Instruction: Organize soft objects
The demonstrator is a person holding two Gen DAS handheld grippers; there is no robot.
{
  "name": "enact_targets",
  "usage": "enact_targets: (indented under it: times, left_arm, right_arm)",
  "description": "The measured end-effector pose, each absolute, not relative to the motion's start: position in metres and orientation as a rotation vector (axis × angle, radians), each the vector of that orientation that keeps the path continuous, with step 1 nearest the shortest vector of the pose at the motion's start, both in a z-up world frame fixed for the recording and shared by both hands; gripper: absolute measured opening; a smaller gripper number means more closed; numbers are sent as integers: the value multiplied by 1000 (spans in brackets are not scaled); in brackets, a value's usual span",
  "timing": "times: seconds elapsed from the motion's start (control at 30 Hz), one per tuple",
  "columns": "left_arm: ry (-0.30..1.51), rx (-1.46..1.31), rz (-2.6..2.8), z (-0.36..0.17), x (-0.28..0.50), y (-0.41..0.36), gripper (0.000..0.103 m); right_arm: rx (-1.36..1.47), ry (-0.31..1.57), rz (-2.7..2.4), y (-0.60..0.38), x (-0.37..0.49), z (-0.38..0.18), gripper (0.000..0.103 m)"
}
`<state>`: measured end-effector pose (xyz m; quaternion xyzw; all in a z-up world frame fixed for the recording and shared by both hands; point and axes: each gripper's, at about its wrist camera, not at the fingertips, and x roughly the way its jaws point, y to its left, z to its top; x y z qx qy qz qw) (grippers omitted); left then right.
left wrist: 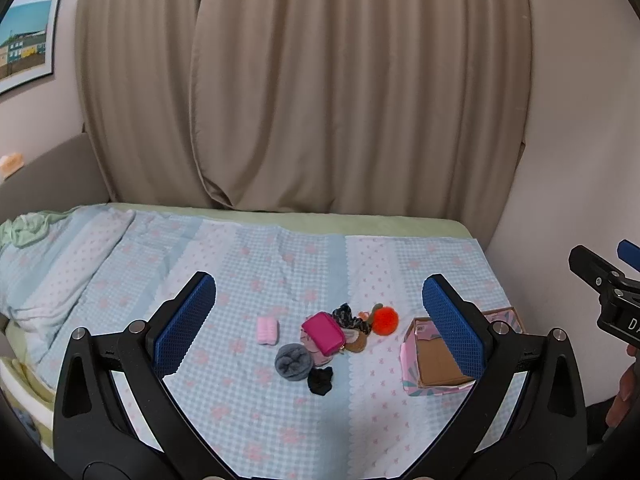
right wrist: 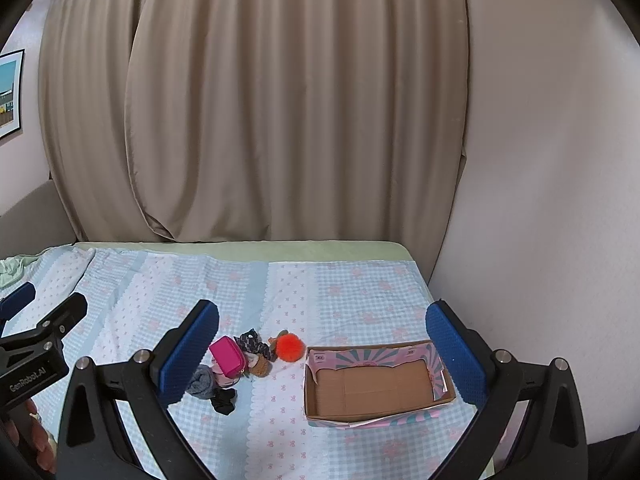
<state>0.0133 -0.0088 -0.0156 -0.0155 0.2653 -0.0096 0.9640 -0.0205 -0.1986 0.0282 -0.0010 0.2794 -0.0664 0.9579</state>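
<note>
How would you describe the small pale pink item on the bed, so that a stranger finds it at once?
Start at the cardboard box on the checked bedspread, then cross the pile of soft things beside it. Past the pile's far side, the pale pink roll lies alone, touching nothing, unlike the bright magenta pouch lying on the pile.
</note>
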Motion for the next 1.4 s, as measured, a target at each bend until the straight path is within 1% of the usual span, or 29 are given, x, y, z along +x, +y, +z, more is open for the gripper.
enact_targets:
  times: [1.4]
  left_arm:
    - [540, -11, -45, -14, 19, -21, 102]
  right_arm:
    - [14, 556, -101, -206, -9, 32, 103]
